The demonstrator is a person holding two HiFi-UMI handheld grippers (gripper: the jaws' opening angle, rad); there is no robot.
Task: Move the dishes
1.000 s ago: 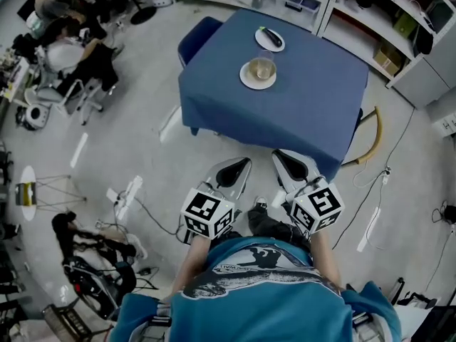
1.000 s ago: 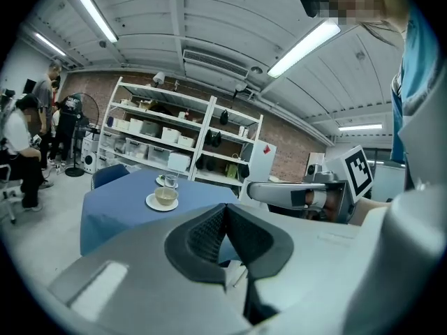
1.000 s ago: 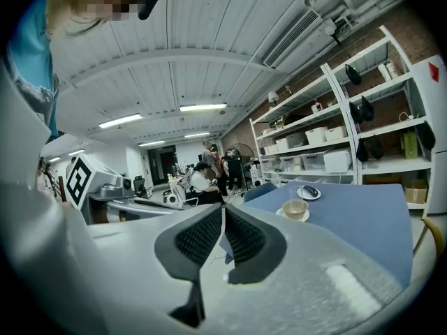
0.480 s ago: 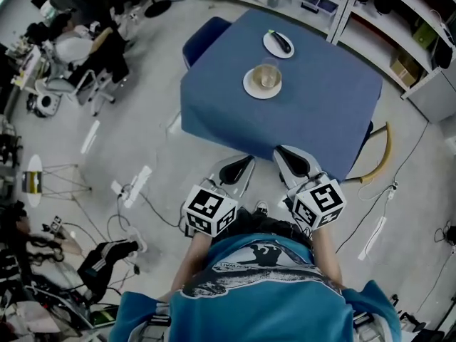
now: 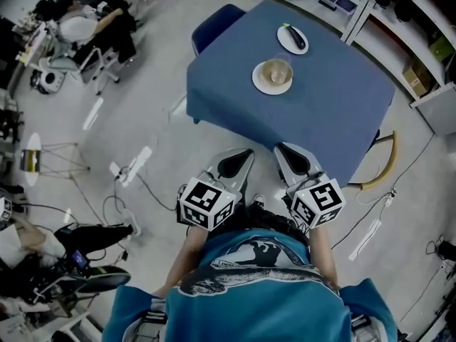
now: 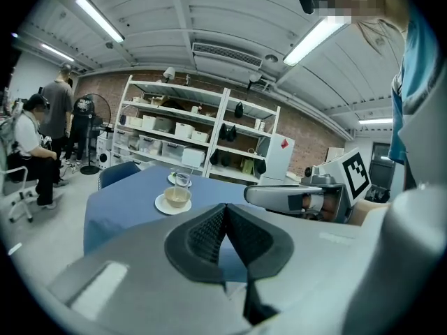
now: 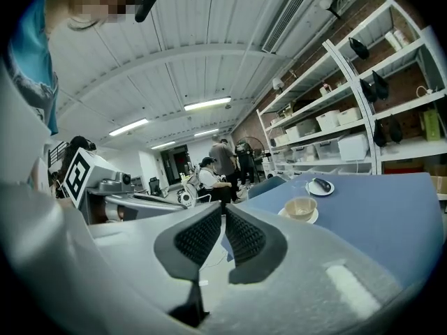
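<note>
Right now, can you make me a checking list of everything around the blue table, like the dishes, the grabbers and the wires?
Surface: table under a blue cloth, mostly bare.
Job's things: bowl on a white plate, with a glass just behind it; small plate holding a dark oblong item.
Clutter: nothing seen on the table.
Grippers: left gripper and right gripper both shut and empty, touching nothing.
Cables: loose cables on the floor.
Surroundings: blue chair at the table's far corner, shelves, people at desks.
</note>
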